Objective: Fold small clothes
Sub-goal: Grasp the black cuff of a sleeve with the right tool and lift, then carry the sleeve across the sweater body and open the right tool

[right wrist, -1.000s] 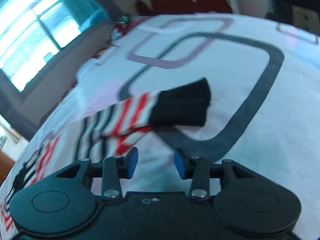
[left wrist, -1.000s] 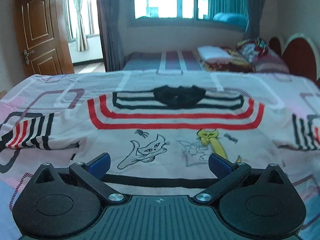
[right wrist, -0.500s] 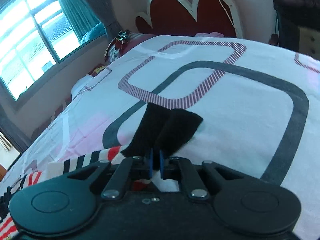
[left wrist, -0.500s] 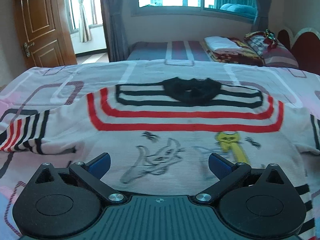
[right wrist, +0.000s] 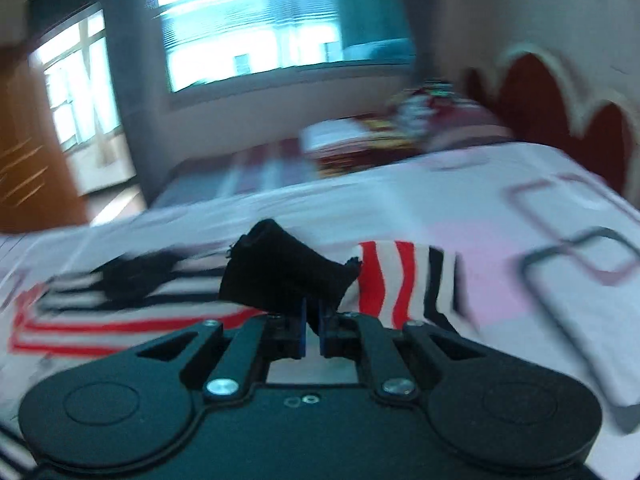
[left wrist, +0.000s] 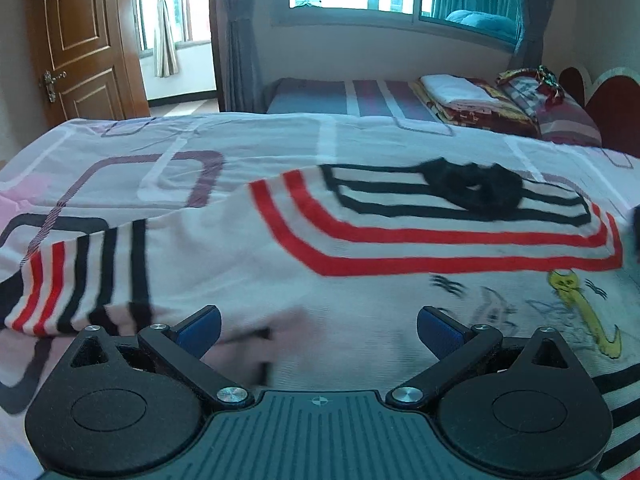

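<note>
Left wrist view:
- Item: small sweater point(left wrist: 400, 280), white w/ red + black stripes, cat print on front, black collar point(left wrist: 472, 196). Lies spread on the bed point(left wrist: 240, 136), collar at the far end.
- Left sleeve point(left wrist: 80, 280): striped, stretched out to the left, flat on the sheet.
- Left gripper point(left wrist: 318, 326): jaws wide, nothing between them. Low over the sweater's near hem, level, pointing toward the collar.
- Risk: near hem is blurred and looks rumpled; if the gripper closes here it may catch one layer only, or the sheet w/ it, and skew the fold.

Right wrist view:
- Right gripper point(right wrist: 312, 330): jaws nearly closed on the black cuff point(right wrist: 288, 276) of the right sleeve point(right wrist: 404, 280). Cuff lifted off the bed, striped sleeve trailing to the right.
- Pose: gripper tilted, aimed across the sweater body toward the collar side. Heavy blur, so exact height over the fabric is unclear, prob. just above.
- Risk: grip sits on the cuff edge only; a quick swing could pull it free, or drag the body and shift the whole sweater out of square.
</note>
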